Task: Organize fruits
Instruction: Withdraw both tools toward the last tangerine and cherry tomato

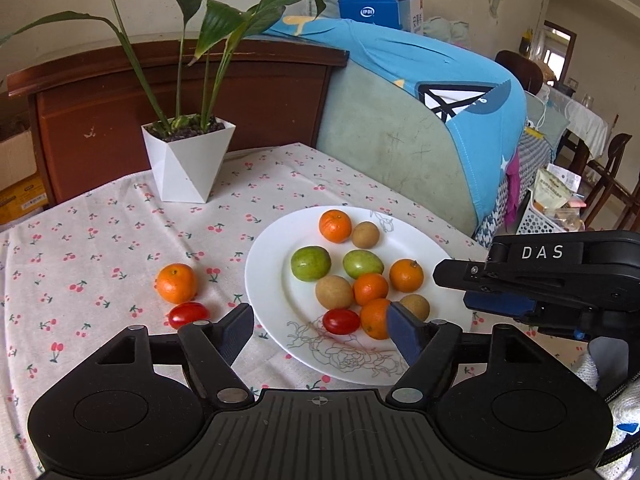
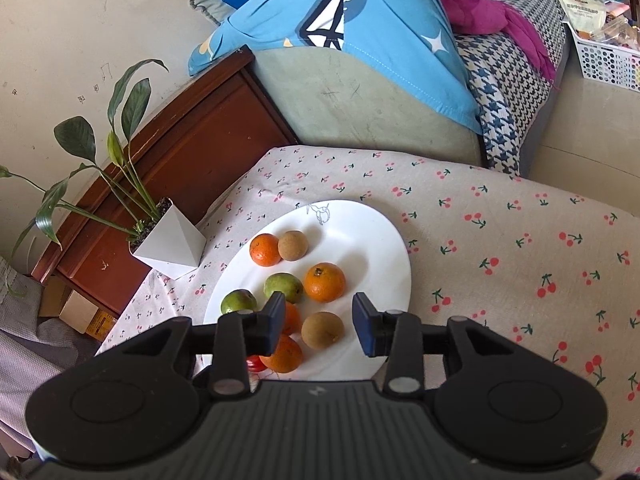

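The fruits are split between a white plate [image 1: 272,280] and the cherry-print cloth on the tabletop [image 1: 100,240]. On the plate lie oranges, two green fruits [image 1: 311,263], brown round fruits and one red tomato [image 1: 341,321], most of them bunched near the side closest to the left wrist camera. Off the plate, to its left, a lone orange [image 1: 176,283] sits on the cloth with a second tomato [image 1: 188,315] touching or just beside it.

The left tongs [image 1: 320,330] are spread wide and hold nothing. Their left finger hangs over the cloth just right of the loose tomato, their right finger over the plate in front of one orange, and the plated tomato lies between the two.

The right tongs [image 2: 320,326] are also spread and empty, hovering over the plate. A brown fruit [image 2: 322,330] lies in the gap between the fingers, and an orange [image 2: 324,282] sits just beyond the tips.

A potted plant [image 1: 188,160] in a white angular pot stands farther back on the tabletop, well apart from the plate.
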